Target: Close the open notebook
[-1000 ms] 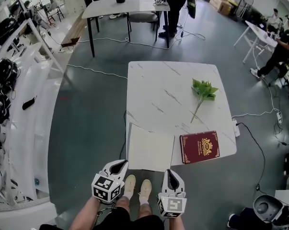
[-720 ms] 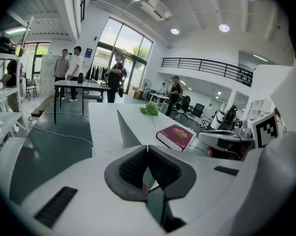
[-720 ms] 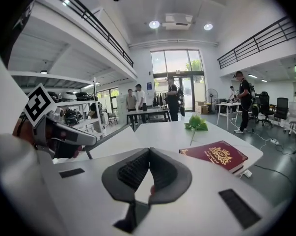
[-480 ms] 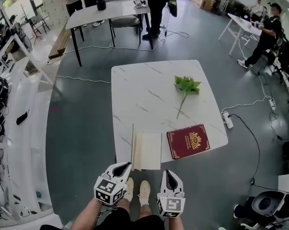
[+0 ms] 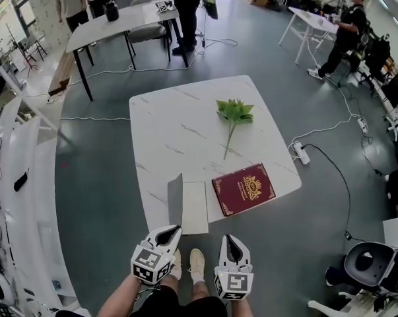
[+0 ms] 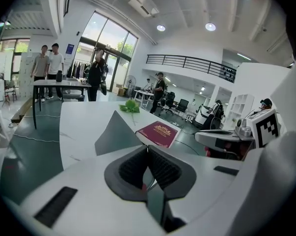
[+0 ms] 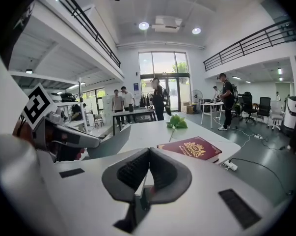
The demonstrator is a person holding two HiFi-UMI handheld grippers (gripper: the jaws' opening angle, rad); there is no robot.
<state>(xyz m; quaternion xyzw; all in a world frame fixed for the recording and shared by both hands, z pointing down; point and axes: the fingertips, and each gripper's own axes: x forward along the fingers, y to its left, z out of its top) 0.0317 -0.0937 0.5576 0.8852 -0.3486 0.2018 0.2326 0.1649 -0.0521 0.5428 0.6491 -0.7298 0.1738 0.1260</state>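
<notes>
**Notebook at the table's near edge, both tongs shut and empty**

The left tongs (image 5: 165, 232) hang near the person's legs, short of the table (image 5: 185, 131), with jaws pressed together on nothing. Just beyond them lies the notebook (image 5: 195, 208), its left leaf (image 5: 175, 200) standing nearly upright and the right page flat. It looks light and thin, probably floppy and easy to crease, so the leaf's free top edge seems the best place to push or pinch. No writing shows on its pages. The right tongs (image 5: 230, 246) are likewise closed and empty. A red book (image 5: 243, 189) just right of the notebook carries a gold crest with no readable words. A green sprig (image 5: 233, 114) lies farther back.
</notes>
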